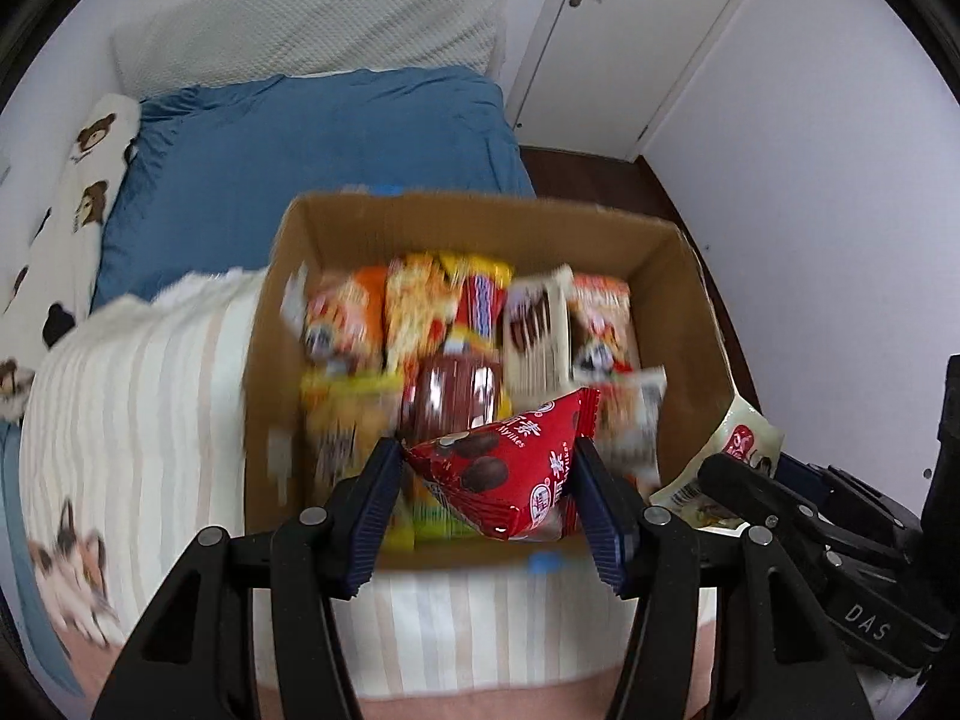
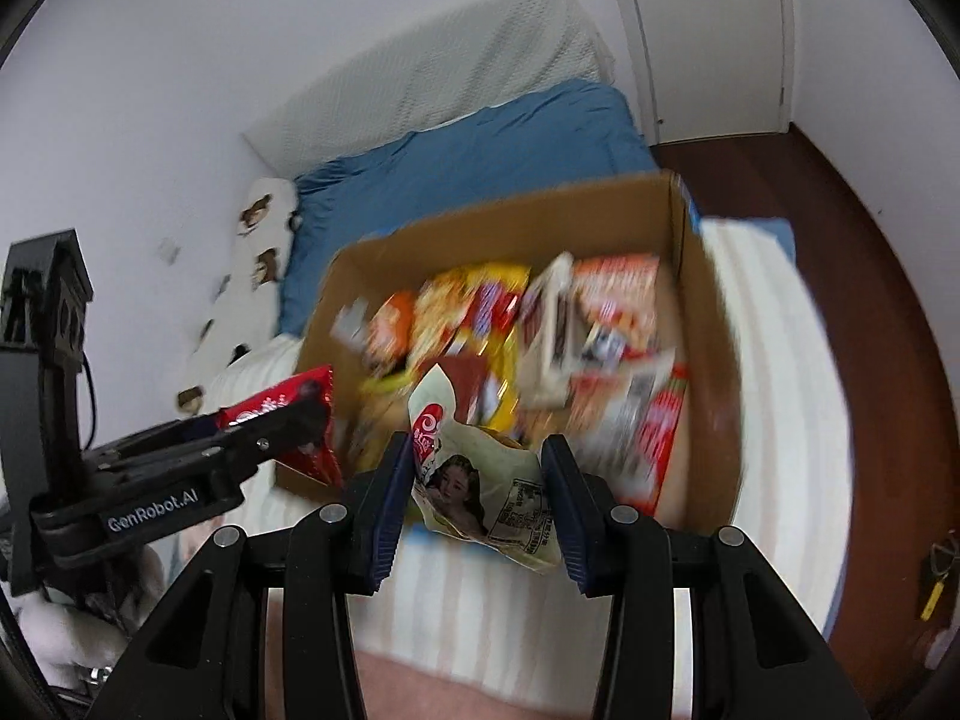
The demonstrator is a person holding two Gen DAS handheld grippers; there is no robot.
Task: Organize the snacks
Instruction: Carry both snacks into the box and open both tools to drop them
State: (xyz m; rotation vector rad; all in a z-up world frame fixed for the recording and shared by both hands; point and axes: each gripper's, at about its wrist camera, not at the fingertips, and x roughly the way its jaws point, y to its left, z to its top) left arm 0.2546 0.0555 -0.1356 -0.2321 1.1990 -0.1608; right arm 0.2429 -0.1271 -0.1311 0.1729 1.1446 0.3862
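An open cardboard box (image 1: 690, 276) full of several snack packets sits on a striped blanket on the bed; it also shows in the right wrist view (image 2: 708, 312). My left gripper (image 1: 489, 468) is shut on a red snack packet (image 1: 498, 468) and holds it over the box's near edge. The same red packet (image 2: 288, 402) and left gripper show at the left of the right wrist view. My right gripper (image 2: 480, 480) is shut on a pale green snack packet (image 2: 492, 492) just before the box's near wall. That packet (image 1: 738, 444) shows right of the box in the left wrist view.
The striped blanket (image 1: 150, 390) covers the near part of the bed, with a blue duvet (image 1: 312, 138) and white pillow (image 1: 312, 24) beyond. A white door (image 1: 630, 30) and dark wooden floor (image 2: 870, 300) lie to the right. A bear-print cloth (image 1: 78, 180) lies along the left wall.
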